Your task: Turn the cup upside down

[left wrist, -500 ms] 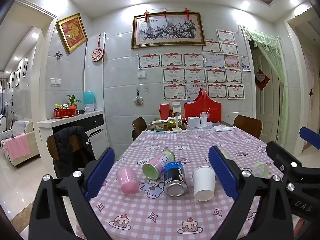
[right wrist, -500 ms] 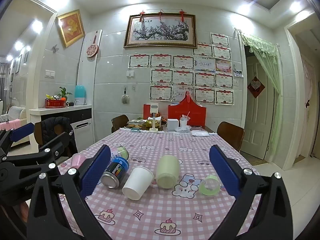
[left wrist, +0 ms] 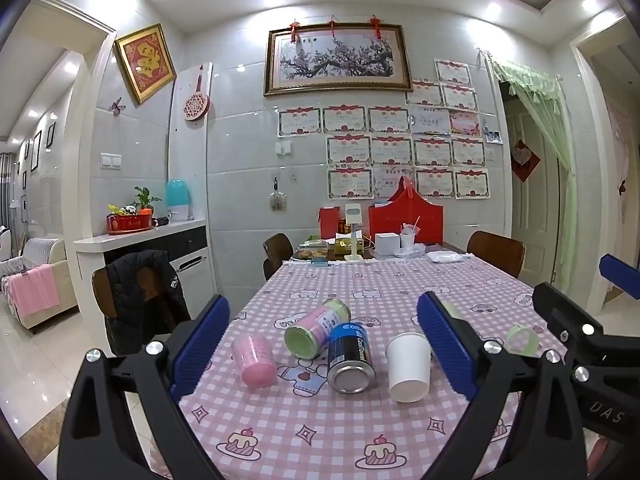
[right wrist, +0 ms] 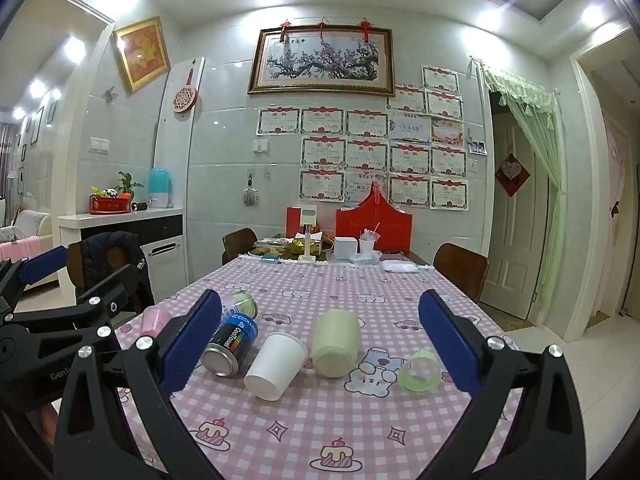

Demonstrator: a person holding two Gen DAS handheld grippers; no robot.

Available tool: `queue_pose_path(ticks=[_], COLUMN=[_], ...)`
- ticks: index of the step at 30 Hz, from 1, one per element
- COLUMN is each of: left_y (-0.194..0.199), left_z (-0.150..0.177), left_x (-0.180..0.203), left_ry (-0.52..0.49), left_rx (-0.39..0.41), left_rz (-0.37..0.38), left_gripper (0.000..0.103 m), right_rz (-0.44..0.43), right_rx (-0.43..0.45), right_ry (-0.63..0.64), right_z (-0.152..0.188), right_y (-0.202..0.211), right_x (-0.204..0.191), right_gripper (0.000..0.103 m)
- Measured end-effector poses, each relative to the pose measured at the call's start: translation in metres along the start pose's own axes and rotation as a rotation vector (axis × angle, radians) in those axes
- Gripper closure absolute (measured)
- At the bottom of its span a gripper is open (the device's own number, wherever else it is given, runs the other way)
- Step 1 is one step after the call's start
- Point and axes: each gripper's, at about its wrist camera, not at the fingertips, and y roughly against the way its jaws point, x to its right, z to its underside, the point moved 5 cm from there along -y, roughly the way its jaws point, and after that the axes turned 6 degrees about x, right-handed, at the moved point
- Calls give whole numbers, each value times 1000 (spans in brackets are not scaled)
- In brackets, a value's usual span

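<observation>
Several cups lie on their sides on the pink checked tablecloth (left wrist: 320, 432). A white paper cup (left wrist: 408, 366) (right wrist: 276, 364) lies in the middle. A pink cup (left wrist: 254, 360) (right wrist: 154, 320) lies to its left, a pale cream cup (right wrist: 335, 342) and a small clear green cup (right wrist: 419, 370) (left wrist: 522, 339) to its right. My left gripper (left wrist: 324, 354) is open and empty, held in front of the row. My right gripper (right wrist: 320, 354) is open and empty, just right of the left one.
A blue can (left wrist: 351, 360) (right wrist: 230, 344) and a pink-and-green can (left wrist: 316, 330) (right wrist: 240, 304) lie among the cups. Boxes and red bags (left wrist: 404, 218) crowd the table's far end. Chairs (left wrist: 496, 250) stand along both sides, one with a black jacket (left wrist: 140, 292).
Both views have shifted only slightly. The cups and cans lie where they were and both grippers stay open.
</observation>
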Motion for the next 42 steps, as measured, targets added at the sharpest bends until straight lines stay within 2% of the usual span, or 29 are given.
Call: queue_pose_path(ticks=[42], left_y=[4], left_z=[1], left_x=[-2], left_ry=[8], left_rx=[3], left_rz=[1], left_gripper=[10], right_rz=[2], right_rx=[-3], right_ry=[1], right_z=[-2], right_y=[1], right_x=[-2], right_gripper=[8])
